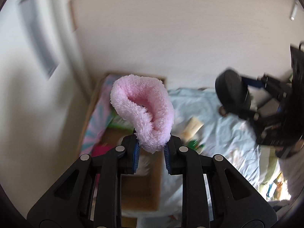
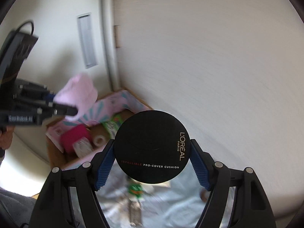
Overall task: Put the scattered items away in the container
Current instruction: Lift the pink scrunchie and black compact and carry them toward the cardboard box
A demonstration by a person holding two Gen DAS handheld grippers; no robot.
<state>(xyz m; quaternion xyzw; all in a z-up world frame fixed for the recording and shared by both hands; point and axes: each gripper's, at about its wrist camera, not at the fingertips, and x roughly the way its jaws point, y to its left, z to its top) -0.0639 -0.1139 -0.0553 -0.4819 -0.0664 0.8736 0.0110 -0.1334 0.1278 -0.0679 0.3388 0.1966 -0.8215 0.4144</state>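
My left gripper [image 1: 152, 148] is shut on a fluffy pink sock [image 1: 144, 110] and holds it in the air above the cardboard box [image 1: 140, 186]. In the right wrist view the sock [image 2: 77, 93] hangs over the box [image 2: 57, 157]. My right gripper [image 2: 152, 159] is shut on a round black L'Oréal cushion compact [image 2: 152, 146], held above the bed near the box's right side. The compact also shows in the left wrist view [image 1: 233, 93].
The box holds a magenta item [image 2: 74, 136], a green packet [image 2: 112, 125], a white roll [image 2: 98, 139] and a pink patterned lining [image 2: 112, 104]. Loose items, among them a green packet [image 2: 136, 188], lie on the pale blue bedsheet [image 1: 218, 133]. White walls [image 2: 209, 57] stand close behind.
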